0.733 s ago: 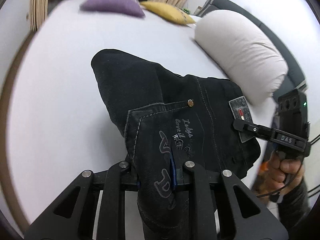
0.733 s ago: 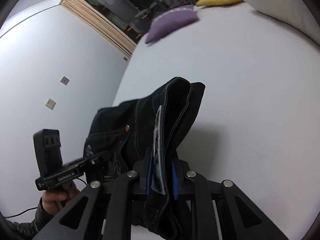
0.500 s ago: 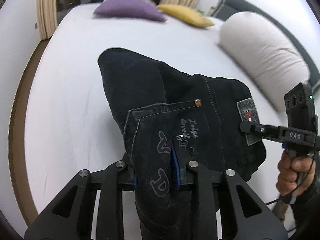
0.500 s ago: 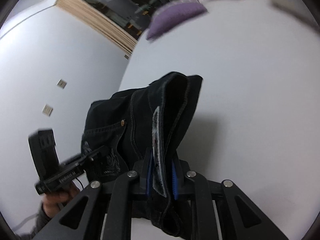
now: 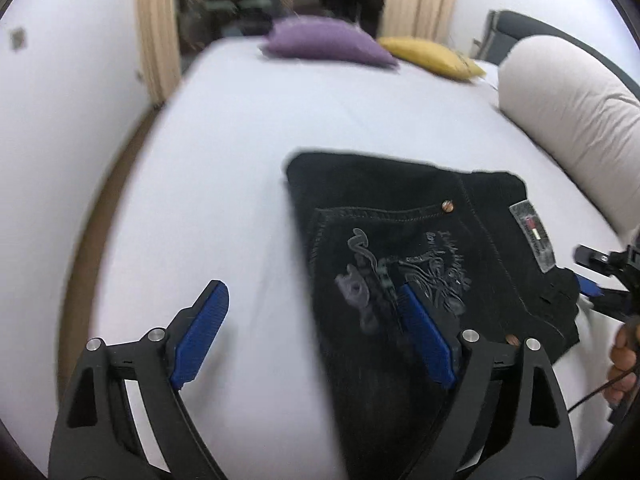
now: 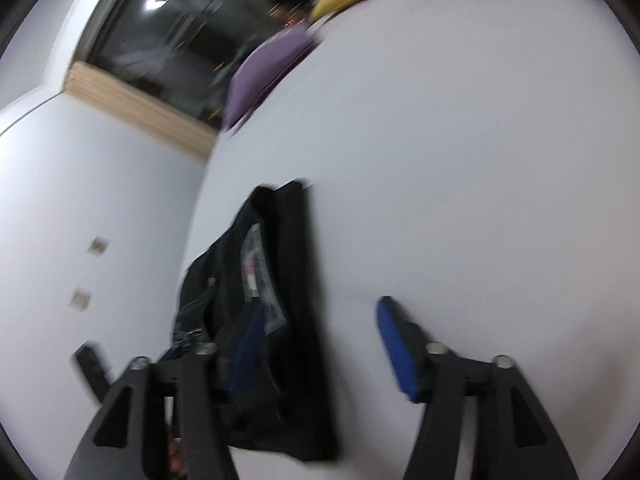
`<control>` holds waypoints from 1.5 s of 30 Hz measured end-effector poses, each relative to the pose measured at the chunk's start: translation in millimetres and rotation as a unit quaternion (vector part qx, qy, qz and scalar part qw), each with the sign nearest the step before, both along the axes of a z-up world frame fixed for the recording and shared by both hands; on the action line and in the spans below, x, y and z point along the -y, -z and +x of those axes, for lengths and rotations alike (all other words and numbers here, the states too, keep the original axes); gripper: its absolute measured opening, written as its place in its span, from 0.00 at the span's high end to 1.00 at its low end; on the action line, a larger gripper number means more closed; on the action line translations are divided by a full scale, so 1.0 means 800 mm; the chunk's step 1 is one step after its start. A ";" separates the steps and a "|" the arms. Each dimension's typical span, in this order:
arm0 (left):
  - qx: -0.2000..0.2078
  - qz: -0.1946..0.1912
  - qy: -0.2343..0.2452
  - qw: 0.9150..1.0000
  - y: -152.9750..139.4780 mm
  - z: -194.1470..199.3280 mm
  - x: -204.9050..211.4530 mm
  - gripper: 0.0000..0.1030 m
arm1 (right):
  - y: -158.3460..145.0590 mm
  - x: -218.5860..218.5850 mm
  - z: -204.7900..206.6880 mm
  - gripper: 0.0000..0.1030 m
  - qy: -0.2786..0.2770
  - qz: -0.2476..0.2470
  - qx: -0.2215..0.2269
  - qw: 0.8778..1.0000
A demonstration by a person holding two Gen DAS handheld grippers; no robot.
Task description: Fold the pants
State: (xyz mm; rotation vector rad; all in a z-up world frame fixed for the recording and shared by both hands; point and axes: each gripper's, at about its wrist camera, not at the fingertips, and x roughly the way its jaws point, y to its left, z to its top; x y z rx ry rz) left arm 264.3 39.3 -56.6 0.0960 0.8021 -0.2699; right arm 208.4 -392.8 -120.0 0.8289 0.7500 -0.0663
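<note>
The black jeans (image 5: 404,248) lie folded flat on the white bed (image 5: 240,160), back pocket with grey embroidery up and a grey label near the waistband. My left gripper (image 5: 312,320) is open just above their near edge; its right finger is over the denim, its left over bare sheet. In the right wrist view the jeans (image 6: 280,280) lie low and left, and my right gripper (image 6: 320,336) is open, its left finger over the cloth. The right gripper (image 5: 600,276) also shows at the left wrist view's right edge, at the waistband.
A purple cushion (image 5: 328,42) and a yellow cushion (image 5: 432,58) lie at the far end of the bed. A large white pillow (image 5: 576,108) lies along the right side. A white wall (image 6: 80,200) and dark window (image 6: 180,32) lie to the left.
Both grippers have opened and let go of the jeans. The jeans, held up before, now lie flat on the bed. Both cameras have pulled back a little.
</note>
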 end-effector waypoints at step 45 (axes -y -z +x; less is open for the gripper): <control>0.033 0.029 -0.086 0.995 -0.108 -0.283 0.001 0.00 | -0.204 -0.213 -0.192 0.00 -0.022 -0.336 0.051 0.940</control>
